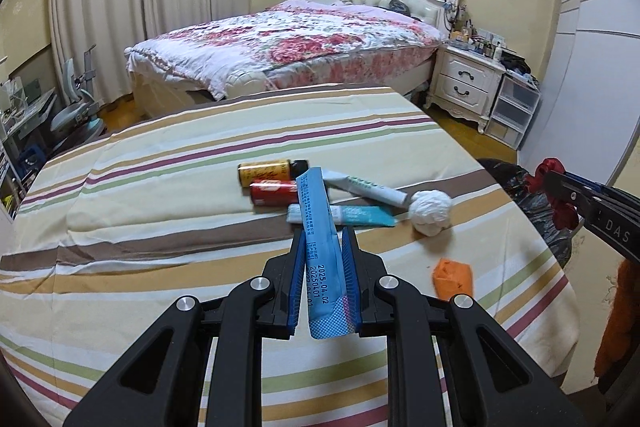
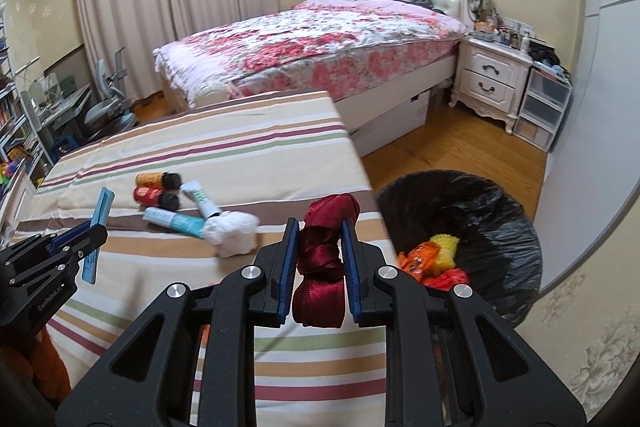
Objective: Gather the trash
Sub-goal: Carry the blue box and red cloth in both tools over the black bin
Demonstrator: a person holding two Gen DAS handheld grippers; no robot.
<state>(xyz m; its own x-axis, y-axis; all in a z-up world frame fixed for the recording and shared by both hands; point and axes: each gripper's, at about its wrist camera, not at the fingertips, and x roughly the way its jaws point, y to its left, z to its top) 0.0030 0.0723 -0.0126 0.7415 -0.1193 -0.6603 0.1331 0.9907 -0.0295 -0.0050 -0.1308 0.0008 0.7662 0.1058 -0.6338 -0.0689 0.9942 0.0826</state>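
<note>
The left gripper (image 1: 323,239) has its jaws drawn narrow and clamped on a flat light-blue packet (image 1: 316,227) printed with date codes; the packet stands nearly upright between the blue pads and extends past the fingertips, above the striped surface (image 1: 160,211). In the right wrist view the same gripper (image 2: 98,233) enters from the left edge with the packet (image 2: 100,215) projecting from it.

The right gripper (image 2: 320,239) has its jaws narrow and pressed on a bundle of dark red satin ribbon (image 2: 320,259), which bulges above and below the pads. In the left wrist view this gripper (image 1: 560,195) appears at the right edge with the red ribbon (image 1: 548,171) at its tip.

Items lying on the striped surface:
- a yellow canister (image 1: 264,173) with a black cap, on its side;
- a red canister (image 1: 274,191) just beside it, also on its side;
- a white tube (image 1: 368,189) lying diagonally;
- a teal tube (image 1: 360,215) near the white tube;
- a white crumpled wad (image 1: 430,213) at the cap end of the white tube;
- an orange scrap (image 1: 452,277) apart from the group, near the right edge.

A bin lined with a black bag (image 2: 500,227) stands on the wooden floor beside the surface. Inside it lie orange, yellow and red pieces of trash (image 2: 436,259).
</note>
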